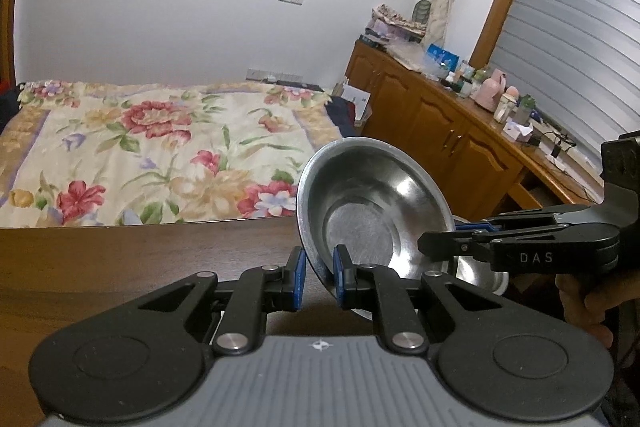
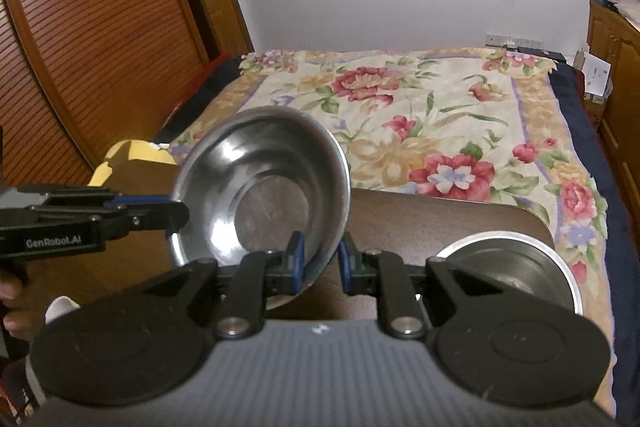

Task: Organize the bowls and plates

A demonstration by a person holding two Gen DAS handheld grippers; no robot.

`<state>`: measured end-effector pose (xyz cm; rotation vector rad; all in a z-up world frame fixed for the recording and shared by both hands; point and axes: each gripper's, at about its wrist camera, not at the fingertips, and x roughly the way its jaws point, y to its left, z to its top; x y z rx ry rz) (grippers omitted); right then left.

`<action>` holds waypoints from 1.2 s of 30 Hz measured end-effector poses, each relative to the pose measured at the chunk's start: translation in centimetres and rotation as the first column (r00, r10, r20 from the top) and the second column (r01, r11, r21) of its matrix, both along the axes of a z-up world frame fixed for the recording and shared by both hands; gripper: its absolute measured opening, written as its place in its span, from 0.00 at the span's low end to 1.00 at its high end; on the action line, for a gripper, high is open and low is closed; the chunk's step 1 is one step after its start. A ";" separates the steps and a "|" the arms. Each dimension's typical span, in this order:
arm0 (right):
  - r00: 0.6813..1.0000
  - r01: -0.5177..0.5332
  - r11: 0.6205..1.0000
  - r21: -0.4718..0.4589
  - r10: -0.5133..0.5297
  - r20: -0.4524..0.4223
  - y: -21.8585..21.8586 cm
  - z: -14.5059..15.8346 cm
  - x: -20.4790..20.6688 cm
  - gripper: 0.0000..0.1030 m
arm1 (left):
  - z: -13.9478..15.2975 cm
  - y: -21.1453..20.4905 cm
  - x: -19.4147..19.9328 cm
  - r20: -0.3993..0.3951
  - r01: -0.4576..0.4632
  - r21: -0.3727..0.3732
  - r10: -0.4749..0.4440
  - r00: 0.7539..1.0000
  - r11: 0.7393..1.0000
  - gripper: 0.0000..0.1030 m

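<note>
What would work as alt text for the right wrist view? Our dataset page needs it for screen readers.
Two grippers hold a tilted steel bowl above a dark wooden table: the right gripper at its near rim, the left gripper at its left rim. A second bowl sits at right; behind, a floral bedspread.

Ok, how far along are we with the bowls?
Done: nothing looks stacked yet. In hand: one steel bowl is tilted over the table, its rim between the fingers of both the left gripper and the right gripper; which one clamps it, I cannot tell. Left: a second bowl sits on the table, probably to be nested next.
</note>
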<state>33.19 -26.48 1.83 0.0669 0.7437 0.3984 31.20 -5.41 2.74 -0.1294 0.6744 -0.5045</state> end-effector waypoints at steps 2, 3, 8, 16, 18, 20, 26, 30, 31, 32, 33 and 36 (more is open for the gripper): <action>1.000 0.003 1.000 0.006 -0.003 0.006 -0.1 0.2 -0.6 0.19 | 0.3 -0.1 -0.7 0.010 0.004 0.001 -0.004 1.000 1.000 0.15; 1.000 0.005 1.000 0.008 -0.005 0.008 -0.2 0.3 -0.9 0.19 | 0.5 -0.1 -1.1 0.014 0.006 0.002 -0.006 1.000 1.000 0.15; 1.000 0.017 1.000 0.022 -0.018 0.017 -0.4 0.7 -2.7 0.19 | 0.9 -0.2 -3.0 0.031 0.017 0.010 -0.017 0.999 1.000 0.16; 0.999 0.032 0.999 0.021 -0.033 0.025 -0.3 0.9 -5.7 0.19 | 1.2 0.1 -6.2 0.047 0.039 0.018 -0.040 0.998 0.999 0.16; 0.999 0.031 0.999 0.021 -0.032 0.026 -0.3 0.9 -6.3 0.19 | 1.2 0.2 -6.6 0.049 0.040 0.018 -0.040 0.998 0.999 0.16; 0.999 0.030 0.999 0.022 -0.030 0.027 -0.2 1.1 -7.0 0.19 | 1.2 0.3 -7.3 0.049 0.041 0.020 -0.042 0.998 0.999 0.16; 0.999 0.023 0.999 0.022 -0.024 0.031 0.0 1.1 -8.8 0.19 | 1.1 0.8 -9.3 0.051 0.049 0.021 -0.050 0.997 0.999 0.16; 0.999 0.014 1.000 0.023 -0.015 0.030 0.1 0.8 -9.9 0.19 | 1.0 0.8 -10.1 0.047 0.052 0.022 -0.053 0.998 0.998 0.16; 0.999 0.013 1.000 0.025 -0.014 0.030 0.1 0.7 -10.1 0.19 | 0.9 0.8 -10.5 0.047 0.052 0.024 -0.054 0.997 0.998 0.16; 0.999 0.012 1.000 0.029 -0.013 0.030 0.1 0.7 -10.4 0.19 | 0.8 0.8 -10.8 0.045 0.053 0.026 -0.054 0.998 0.998 0.17; 0.999 0.010 0.999 0.034 -0.011 0.030 0.1 0.6 -10.6 0.19 | 0.7 0.8 -11.3 0.044 0.053 0.028 -0.054 0.998 0.998 0.17; 1.000 0.005 0.999 0.042 -0.006 0.028 0.0 0.3 -11.4 0.19 | 0.4 0.6 -12.4 0.046 0.048 0.034 -0.049 0.998 0.998 0.17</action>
